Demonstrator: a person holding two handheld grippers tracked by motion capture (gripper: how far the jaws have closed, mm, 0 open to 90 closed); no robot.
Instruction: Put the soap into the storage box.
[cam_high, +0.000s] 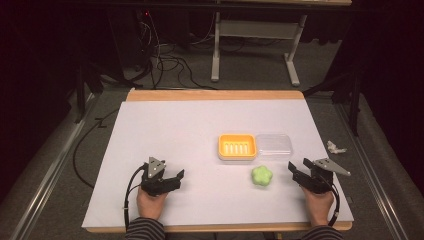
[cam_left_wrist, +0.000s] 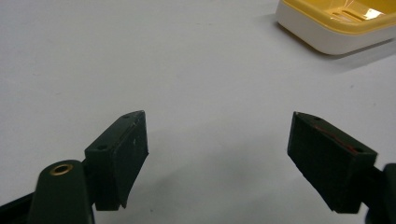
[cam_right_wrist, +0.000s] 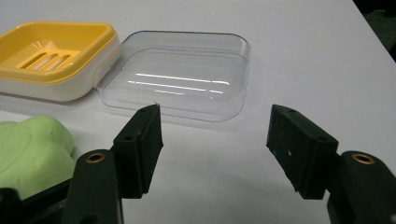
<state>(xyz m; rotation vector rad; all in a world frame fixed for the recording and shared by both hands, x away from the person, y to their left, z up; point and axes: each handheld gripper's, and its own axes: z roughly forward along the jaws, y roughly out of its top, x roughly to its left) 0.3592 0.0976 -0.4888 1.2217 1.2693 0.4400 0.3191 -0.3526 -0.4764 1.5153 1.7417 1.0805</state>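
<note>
Two grippers rest near the table's front edge: we hold the left gripper (cam_high: 172, 176) with jaws spread and empty, well left of the yellow soap dish (cam_high: 237, 146). Right of it, the green soap (cam_high: 262, 176) lies below the clear lid (cam_high: 274, 145); the right gripper (cam_high: 298, 169), jaws apart and empty, sits just beside the soap.
</note>
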